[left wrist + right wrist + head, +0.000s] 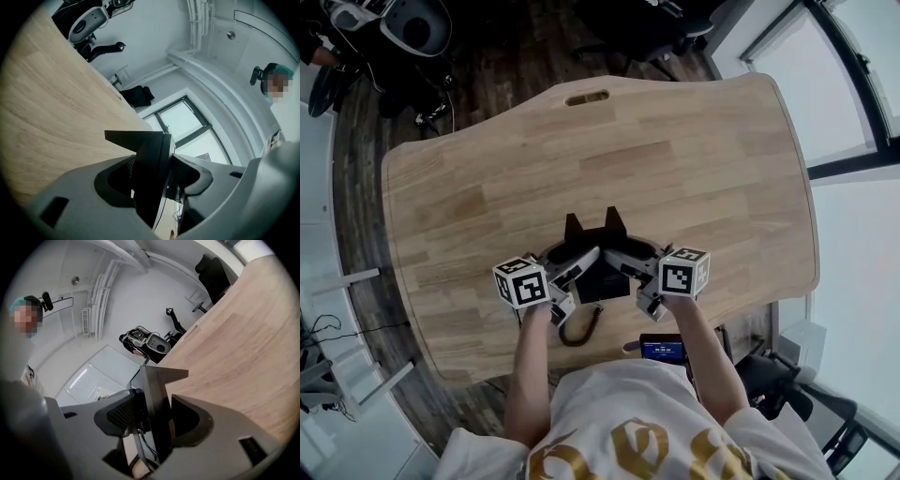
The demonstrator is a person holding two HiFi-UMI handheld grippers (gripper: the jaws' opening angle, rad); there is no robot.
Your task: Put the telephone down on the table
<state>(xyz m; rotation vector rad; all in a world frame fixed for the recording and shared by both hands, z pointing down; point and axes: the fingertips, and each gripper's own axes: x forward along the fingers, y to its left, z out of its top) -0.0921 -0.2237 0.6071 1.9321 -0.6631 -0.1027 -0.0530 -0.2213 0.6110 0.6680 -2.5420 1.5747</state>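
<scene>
Black telephone (602, 279) hangs over the near part of the wooden table (694, 150), clamped from both sides. Left gripper (574, 270) and right gripper (634, 272) each pinch one edge, jaws fairly wide.

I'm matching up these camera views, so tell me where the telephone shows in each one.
Head view: telephone low centre, over the table's near edge.
Left gripper view: lower middle, clamped between the fingers.
Right gripper view: lower middle, again between the fingers.
Shared landmark: the wooden table, in all three.
</scene>
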